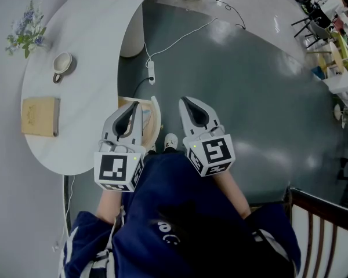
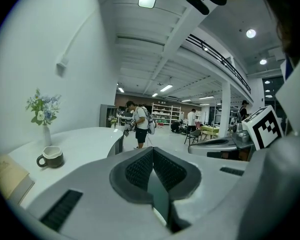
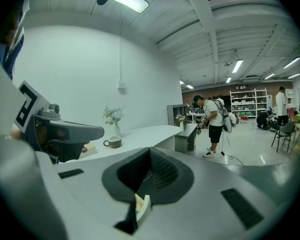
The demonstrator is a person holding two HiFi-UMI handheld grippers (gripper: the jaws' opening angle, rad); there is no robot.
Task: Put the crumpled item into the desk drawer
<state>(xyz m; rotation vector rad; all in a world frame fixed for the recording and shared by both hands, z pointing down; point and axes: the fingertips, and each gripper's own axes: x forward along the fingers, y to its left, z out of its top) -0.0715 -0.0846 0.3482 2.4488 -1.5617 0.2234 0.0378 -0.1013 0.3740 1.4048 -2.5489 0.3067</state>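
No crumpled item shows in any view. In the head view I hold both grippers side by side over my lap, jaws pointing away from me. My left gripper [image 1: 134,104] is shut with nothing between its pads, and its own view shows the ribbed pads [image 2: 140,168] meeting at the tip. My right gripper [image 1: 185,100] is likewise shut and empty, its jaws [image 3: 150,150] closed together. Just past the left gripper's tip, what looks like an open drawer [image 1: 155,112] with a wooden inside and white front juts from the curved white desk [image 1: 87,51]. Its contents are mostly hidden.
On the desk stand a mug [image 1: 62,64], a tan book [image 1: 40,116] and a small vase of flowers [image 1: 26,32]. A power strip [image 1: 151,72] with white cable lies on the grey floor. A wooden chair [image 1: 325,225] is at my right. A person [image 3: 215,119] stands far off.
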